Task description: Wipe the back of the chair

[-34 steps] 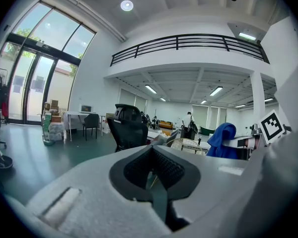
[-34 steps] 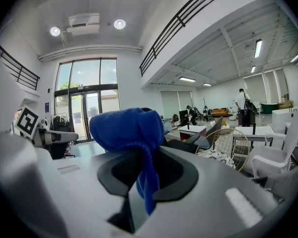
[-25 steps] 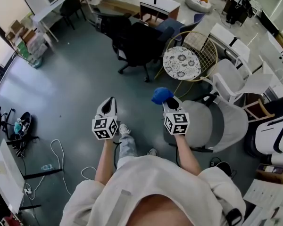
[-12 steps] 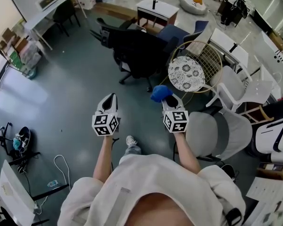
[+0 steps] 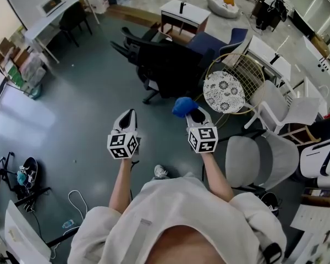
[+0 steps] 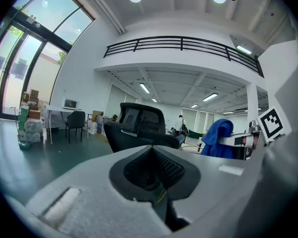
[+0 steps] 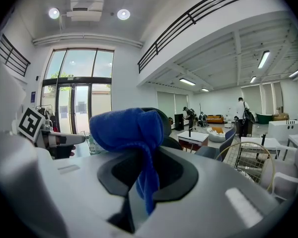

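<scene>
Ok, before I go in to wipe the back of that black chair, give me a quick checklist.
1. Grip: blue cloth clamped in right gripper: ok.
2. Enough cloth bunched beyond the jaw tips to wipe with: ok.
3. Spare hand: left gripper shut and empty: ok.
4. Target: black chair ahead of both grippers: ok.
5. Cloth touching the chair's back: not ok, apart from it.
6. Chair will stay put when pressed: cannot tell.
</scene>
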Tool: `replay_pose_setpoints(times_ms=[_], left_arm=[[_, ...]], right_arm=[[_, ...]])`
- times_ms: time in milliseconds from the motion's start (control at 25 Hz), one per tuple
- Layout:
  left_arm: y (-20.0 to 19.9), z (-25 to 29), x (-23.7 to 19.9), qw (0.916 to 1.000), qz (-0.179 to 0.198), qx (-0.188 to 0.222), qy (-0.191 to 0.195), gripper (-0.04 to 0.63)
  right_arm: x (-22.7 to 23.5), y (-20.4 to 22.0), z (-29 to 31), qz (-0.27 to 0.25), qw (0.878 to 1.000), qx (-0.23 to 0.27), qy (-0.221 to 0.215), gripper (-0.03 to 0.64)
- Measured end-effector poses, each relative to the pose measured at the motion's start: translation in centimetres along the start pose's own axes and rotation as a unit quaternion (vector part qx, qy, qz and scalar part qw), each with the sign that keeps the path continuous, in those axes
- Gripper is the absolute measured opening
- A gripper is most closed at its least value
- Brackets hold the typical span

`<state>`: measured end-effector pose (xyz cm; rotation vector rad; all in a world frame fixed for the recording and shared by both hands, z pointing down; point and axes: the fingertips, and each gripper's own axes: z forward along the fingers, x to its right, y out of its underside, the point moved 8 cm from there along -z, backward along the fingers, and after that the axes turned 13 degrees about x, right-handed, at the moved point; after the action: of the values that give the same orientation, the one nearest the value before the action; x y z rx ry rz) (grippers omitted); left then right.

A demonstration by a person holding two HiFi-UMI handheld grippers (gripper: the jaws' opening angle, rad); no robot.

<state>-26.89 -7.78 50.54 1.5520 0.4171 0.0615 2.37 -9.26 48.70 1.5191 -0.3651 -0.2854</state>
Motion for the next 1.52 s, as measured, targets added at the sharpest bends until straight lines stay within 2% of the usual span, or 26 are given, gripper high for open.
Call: replay_pose_setpoints(times_ms=[240,760,1160,1520], left_arm=[[0.3,0.4,-2.1,0.9998,-0.005,-0.004,-0.019,0.005],[-0.5,-2.8,-5.2,0.9940,0.000,0.005,-0.109,0.005],[-1.5,-5.5,-6.8,0.9882,0.020,0.002,-0.152,0.005],[-2.0,-6.0,-7.8,0.9856,0.031,-0.003,-0.166,0.005]], right_arm=[[-1.0,0.5,3.9,-0.001,1.000,-0.005,-0.019,0.069],[-4.2,0.9,16.6,-0.010,0.996,-0.013,-0.086,0.069],[-5.7,2.3,24.1,-0.007,0.997,-0.029,-0.075,0.071],[-5.4,3.7,26.3,0.000,0.996,-0.072,-0.046,0.071]])
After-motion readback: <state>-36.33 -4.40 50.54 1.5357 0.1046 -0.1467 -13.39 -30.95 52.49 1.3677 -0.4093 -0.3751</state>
